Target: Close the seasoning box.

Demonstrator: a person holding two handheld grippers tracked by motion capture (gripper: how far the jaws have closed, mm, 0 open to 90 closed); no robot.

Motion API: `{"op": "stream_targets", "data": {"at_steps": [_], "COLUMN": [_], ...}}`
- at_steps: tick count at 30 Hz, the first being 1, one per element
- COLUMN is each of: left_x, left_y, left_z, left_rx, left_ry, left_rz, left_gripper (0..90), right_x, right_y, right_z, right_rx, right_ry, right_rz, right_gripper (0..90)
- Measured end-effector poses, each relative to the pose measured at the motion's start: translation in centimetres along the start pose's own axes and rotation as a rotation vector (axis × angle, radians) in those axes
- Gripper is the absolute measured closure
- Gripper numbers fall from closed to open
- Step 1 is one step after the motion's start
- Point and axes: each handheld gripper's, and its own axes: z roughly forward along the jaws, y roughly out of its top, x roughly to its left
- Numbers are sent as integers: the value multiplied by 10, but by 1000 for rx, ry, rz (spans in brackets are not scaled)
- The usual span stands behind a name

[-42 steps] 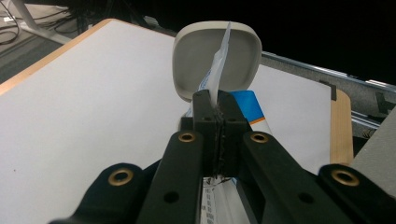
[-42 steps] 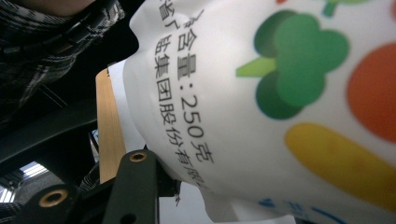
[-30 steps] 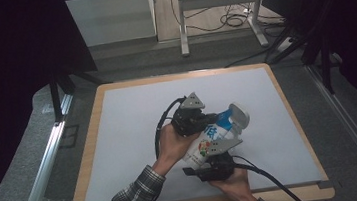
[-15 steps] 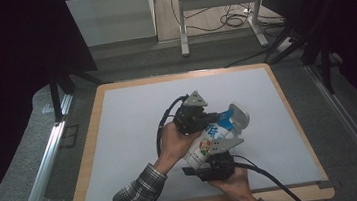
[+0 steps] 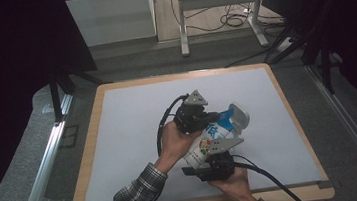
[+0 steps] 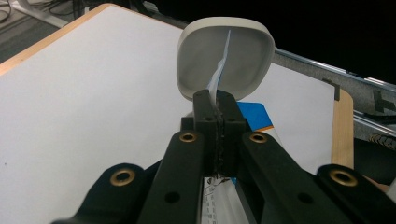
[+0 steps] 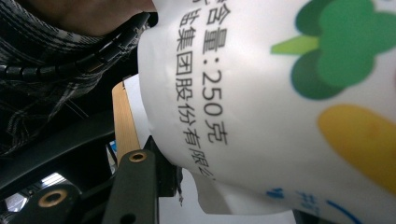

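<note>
We hold the pouch (image 5: 214, 138) off the desk (image 5: 120, 137), between both claws. The left claw (image 6: 214, 100) is clenched on its upper seam, the right claw (image 5: 212, 163) grips its lower end. Opening looks barely begun; the seam seems intact.

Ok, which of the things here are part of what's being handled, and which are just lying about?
In the job:
pouch
left gripper, pinching its top seam
right gripper, at its lower end

Just around:
table
metal stand
floor cables
</note>
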Motion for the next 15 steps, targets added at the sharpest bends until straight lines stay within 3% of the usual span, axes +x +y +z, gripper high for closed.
{"op": "stream_targets", "data": {"at_steps": [15], "left_x": [3], "left_y": [5], "left_z": [2], "left_rx": [37], "left_ry": [-4], "left_rz": [-15], "left_gripper": [897], "right_x": [2], "right_y": [2], "right_z": [-1], "right_rx": [-1], "right_ry": [6], "right_rz": [-2], "right_gripper": [573]}}
